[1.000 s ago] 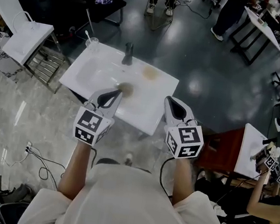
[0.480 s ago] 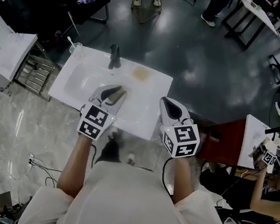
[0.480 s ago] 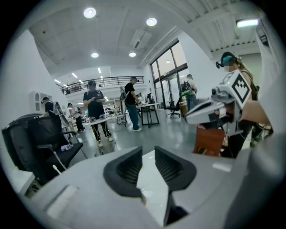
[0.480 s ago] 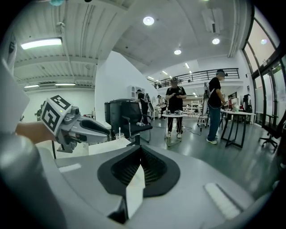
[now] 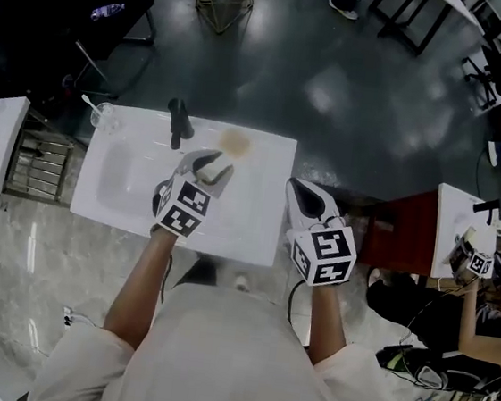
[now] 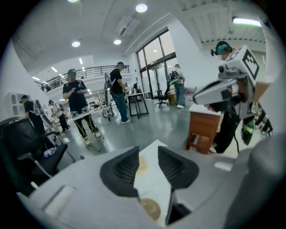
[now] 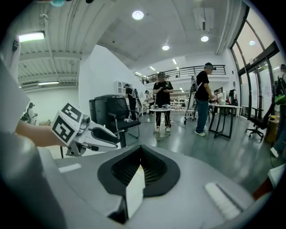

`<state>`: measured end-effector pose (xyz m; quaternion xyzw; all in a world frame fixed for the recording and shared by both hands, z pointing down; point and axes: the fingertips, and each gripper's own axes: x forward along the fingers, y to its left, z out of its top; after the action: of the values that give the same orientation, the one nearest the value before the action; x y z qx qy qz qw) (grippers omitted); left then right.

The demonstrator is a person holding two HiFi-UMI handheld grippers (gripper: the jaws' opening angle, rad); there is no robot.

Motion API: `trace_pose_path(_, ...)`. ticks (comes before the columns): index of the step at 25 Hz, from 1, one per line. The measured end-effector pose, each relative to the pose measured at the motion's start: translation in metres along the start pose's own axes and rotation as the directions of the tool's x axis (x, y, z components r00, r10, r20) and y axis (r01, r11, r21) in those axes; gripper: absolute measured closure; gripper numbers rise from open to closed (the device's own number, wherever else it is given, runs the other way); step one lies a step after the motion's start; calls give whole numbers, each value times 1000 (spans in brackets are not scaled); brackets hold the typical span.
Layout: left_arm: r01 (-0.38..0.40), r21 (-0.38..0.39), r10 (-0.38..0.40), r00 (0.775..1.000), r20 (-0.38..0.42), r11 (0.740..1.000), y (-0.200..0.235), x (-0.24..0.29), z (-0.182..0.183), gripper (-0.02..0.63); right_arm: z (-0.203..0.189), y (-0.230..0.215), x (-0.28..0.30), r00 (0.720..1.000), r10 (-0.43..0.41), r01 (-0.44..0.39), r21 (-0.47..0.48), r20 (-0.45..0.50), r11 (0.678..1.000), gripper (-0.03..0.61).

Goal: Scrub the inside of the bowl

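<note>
Sink point(image 5: 255, 200) one, faucet point(image 5: 179, 122) one, cup point(image 5: 104, 115) one.

The tan patch point(image 5: 236, 142) by the counter's point(image 5: 262, 219) far edge is too blurred to name: stain or sponge, I cannot tell. A round tan thing point(image 6: 149, 208) is half hidden under the body of the left gripper point(image 6: 148, 154), whose jaws are opening with only counter between them. The glass point(image 5: 103, 116) at the far left corner is too small to show its contents.
</note>
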<state>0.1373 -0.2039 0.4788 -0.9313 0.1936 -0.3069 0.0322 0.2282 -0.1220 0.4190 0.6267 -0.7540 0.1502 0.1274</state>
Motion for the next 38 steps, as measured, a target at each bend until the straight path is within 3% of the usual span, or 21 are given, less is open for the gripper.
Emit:
trace_pose_path(8, 88, -13, -89, 993, -79, 996, 20, 78, -30, 472, -18, -20, 27, 994, -81, 85, 49, -67, 995, 572)
trace_pose_path(17, 81, -94, -97, 980, -176, 992, 35, 151, -65, 386, -46, -37, 35, 980, -138, 154, 106, -143, 982, 572)
trace_pose_path(24, 117, -153, -153, 956, -251, 981, 46, 186, -95, 354, -54, -42, 54, 970, -160, 186, 135, -184, 973, 572)
trace_pose_path(30, 94, -135, -124, 966, -227, 986, 50, 210, -93, 347, -62, -51, 57, 964, -168, 200, 149, -206, 968, 572)
trace_pose_path(38, 71, -24, -75, 966, -249, 997, 48, 231, -97, 331, -70, -60, 57, 958, -184, 222, 166, -221, 961, 572)
